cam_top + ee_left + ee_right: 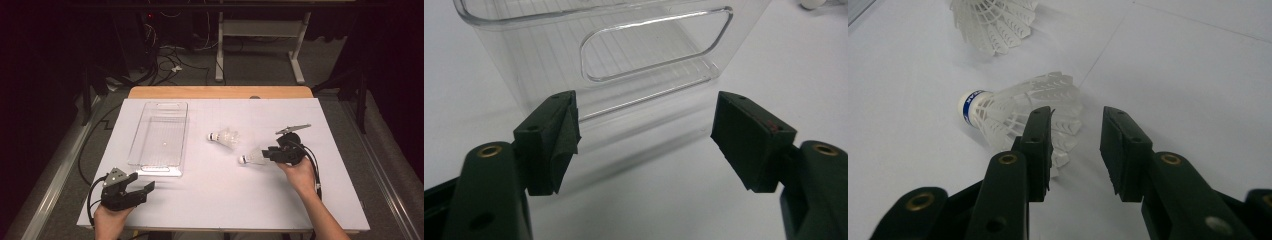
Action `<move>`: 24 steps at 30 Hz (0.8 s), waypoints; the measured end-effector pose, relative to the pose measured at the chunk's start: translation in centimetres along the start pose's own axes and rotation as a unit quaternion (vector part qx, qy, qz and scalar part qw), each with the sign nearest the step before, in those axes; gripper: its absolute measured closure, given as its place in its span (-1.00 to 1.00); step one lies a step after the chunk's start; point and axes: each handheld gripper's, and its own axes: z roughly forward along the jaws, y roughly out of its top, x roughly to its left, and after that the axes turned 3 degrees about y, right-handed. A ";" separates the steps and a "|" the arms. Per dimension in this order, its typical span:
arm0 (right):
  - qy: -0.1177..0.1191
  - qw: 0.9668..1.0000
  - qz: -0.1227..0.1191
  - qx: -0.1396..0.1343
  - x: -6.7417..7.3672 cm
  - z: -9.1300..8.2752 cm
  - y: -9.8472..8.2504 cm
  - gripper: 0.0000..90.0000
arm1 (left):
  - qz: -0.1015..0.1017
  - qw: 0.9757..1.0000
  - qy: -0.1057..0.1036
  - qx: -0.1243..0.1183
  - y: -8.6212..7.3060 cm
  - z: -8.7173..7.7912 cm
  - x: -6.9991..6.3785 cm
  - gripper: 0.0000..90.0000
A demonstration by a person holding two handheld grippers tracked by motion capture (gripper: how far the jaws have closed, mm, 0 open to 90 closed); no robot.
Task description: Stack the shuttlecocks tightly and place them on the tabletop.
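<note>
So there's 1 white table, and on its left half sits 1 clear plastic bin, long and see-through. 2 grippers: the left gripper rests near the front left corner, just short of the bin's handle end, jaws spread wide with nothing between them. The right gripper has its jaws partly apart, right at the skirt of 1 of the 2 shuttlecocks; the near shuttlecock lies on its side beside the left jaw, not pinched. The other shuttlecock lies a bit farther back, mid-table.
</note>
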 end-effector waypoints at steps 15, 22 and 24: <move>0.008 1.000 -0.017 -0.020 0.6 -2.5 -1.5 0.51 | 0.002 1.000 0.002 0.000 0.0 -0.1 0.0 -0.37; 0.023 0.999 -0.029 -0.017 1.4 -2.8 -1.8 0.52 | 0.002 1.000 0.003 0.000 0.0 -0.1 0.0 -0.37; 0.024 0.999 -0.030 -0.014 1.6 -2.7 -1.8 0.52 | 0.002 1.000 0.003 0.000 0.0 -0.1 -0.1 -0.37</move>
